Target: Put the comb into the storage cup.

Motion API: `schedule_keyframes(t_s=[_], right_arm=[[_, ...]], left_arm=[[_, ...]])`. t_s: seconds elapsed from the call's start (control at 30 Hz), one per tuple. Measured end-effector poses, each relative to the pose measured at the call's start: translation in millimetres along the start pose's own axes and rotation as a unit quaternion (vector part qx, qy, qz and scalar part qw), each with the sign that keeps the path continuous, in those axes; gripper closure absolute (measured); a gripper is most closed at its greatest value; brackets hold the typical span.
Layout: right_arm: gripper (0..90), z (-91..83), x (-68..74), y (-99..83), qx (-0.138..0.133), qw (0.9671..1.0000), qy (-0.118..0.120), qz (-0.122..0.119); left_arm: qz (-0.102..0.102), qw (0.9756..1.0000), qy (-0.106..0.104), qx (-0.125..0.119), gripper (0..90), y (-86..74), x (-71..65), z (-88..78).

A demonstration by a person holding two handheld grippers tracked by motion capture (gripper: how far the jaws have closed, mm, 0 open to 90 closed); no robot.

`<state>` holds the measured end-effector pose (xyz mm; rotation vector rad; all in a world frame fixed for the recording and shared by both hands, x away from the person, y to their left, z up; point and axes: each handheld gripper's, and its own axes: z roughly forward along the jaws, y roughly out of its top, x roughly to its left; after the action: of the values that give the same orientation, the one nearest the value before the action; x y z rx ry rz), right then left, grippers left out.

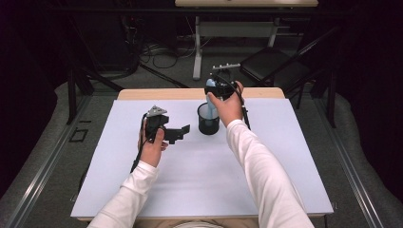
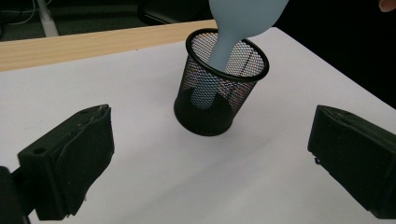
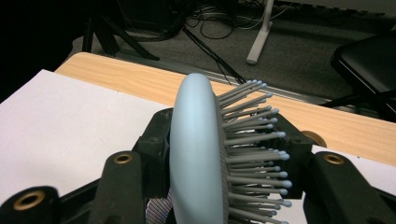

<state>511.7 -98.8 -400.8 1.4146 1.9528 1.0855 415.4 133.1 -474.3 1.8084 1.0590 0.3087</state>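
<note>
My right claw (image 1: 216,90) is clamped on the pale blue hairbrush (image 3: 201,154), handle down inside the black mesh cup (image 2: 219,88) below it on the white-covered worktop (image 1: 266,156), while my left claw (image 1: 178,133) gapes beside the cup, dark room beyond.

The hairbrush (image 3: 196,154) is pale blue with grey bristles. The cup (image 2: 219,88) is black wire mesh. A white sheet (image 1: 190,166) covers the light wooden table (image 1: 161,93). Both sleeves (image 1: 266,175) are white.
</note>
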Motion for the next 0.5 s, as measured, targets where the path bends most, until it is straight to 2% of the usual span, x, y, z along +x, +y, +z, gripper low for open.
schedule_keyframes(t_s=[0.5], right_arm=[[46.9,-1.8,6.6,-2.7,0.002,0.9998,0.010,-0.015]], left_arm=[[0.001,1.0000,0.004,-0.002,0.7,0.0,0.9,-0.7]])
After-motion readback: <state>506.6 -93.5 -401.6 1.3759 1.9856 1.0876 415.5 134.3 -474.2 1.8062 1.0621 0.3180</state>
